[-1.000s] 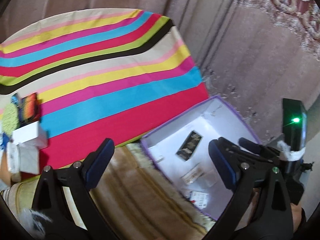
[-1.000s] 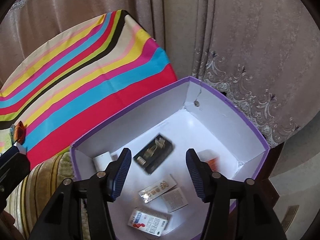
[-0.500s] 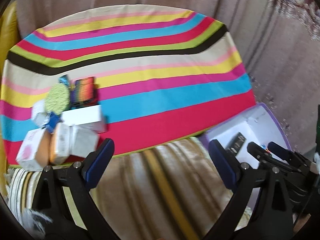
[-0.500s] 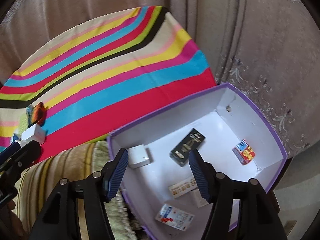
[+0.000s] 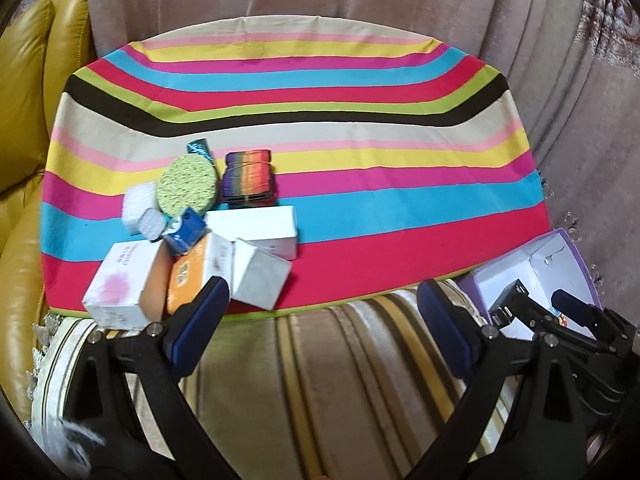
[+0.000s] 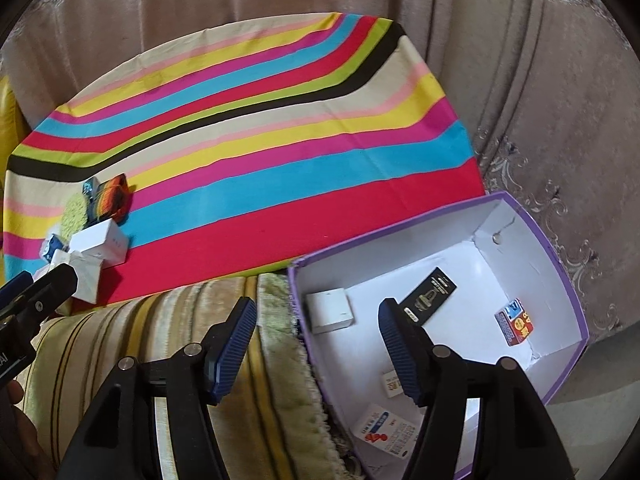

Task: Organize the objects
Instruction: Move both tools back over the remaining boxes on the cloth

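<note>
A pile of small items lies on the striped cloth (image 5: 360, 200) at its left front: a pink-printed white box (image 5: 120, 284), an orange box (image 5: 188, 276), white boxes (image 5: 256, 228), a green round sponge (image 5: 188, 184) and a rainbow-coloured box (image 5: 250, 176). My left gripper (image 5: 320, 320) is open and empty, just in front of the pile. My right gripper (image 6: 318, 340) is open and empty over the left rim of the purple box (image 6: 576, 308). In that box lie a white box (image 6: 330, 310), a black packet (image 6: 430, 296) and a red-blue carton (image 6: 516, 322).
A beige striped cushion (image 5: 340, 380) fills the front below both grippers. A yellow leather sofa arm (image 5: 24, 120) stands at the left. Curtains (image 5: 580, 120) hang behind and to the right. The cloth's middle and right carry nothing.
Both views have swung left. The pile has come fully into the left wrist view, and the purple box has slid to the right edge. The right jaws look slightly wider.
</note>
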A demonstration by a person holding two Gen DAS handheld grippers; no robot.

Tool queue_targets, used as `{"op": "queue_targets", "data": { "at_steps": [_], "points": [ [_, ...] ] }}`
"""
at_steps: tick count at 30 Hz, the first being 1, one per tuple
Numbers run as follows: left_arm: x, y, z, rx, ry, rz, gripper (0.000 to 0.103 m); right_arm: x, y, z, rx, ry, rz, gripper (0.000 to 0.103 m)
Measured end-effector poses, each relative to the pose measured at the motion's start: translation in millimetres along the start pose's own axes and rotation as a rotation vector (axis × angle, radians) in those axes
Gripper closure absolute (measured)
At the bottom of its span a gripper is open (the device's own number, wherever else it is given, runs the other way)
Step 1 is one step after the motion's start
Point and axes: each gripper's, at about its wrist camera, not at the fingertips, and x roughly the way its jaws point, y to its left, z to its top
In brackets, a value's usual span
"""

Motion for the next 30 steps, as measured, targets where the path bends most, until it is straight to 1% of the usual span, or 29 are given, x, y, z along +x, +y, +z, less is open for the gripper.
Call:
{"op": "queue_targets", "data": {
  "at_steps": [8,13,15,19,20,23,26,30],
  "points": [
    [-8,25,-2,-0.031,-0.014,0.03,0.007,2,31,3,-0.057,0.005,0.027,0.038],
    [-22,61,-9,-0.085,-0.044,0.059,0.007,2,55,3,-0.096,0.003,0.063,0.038],
    [-27,80,-13,-0.123,-0.052,0.065,0.007,4,65,2,-0.121,0.008,0.073,0.038],
    [-32,114,-21,-0.2,-0.041,0.077,0.007,6,86,2,-0.16,0.014,0.107,0.038],
    [-34,123,-23,-0.213,-0.041,0.091,0.007,6,90,3,-0.166,0.015,0.115,0.038],
    [-31,137,-26,-0.234,-0.021,0.111,0.007,5,104,4,-0.193,0.011,0.146,0.038],
    [-21,152,-27,-0.271,0.023,0.122,0.007,8,120,4,-0.221,0.023,0.181,0.038],
    [-5,161,-25,-0.287,0.074,0.095,0.007,9,142,4,-0.27,0.033,0.222,0.038]
  ]
}}
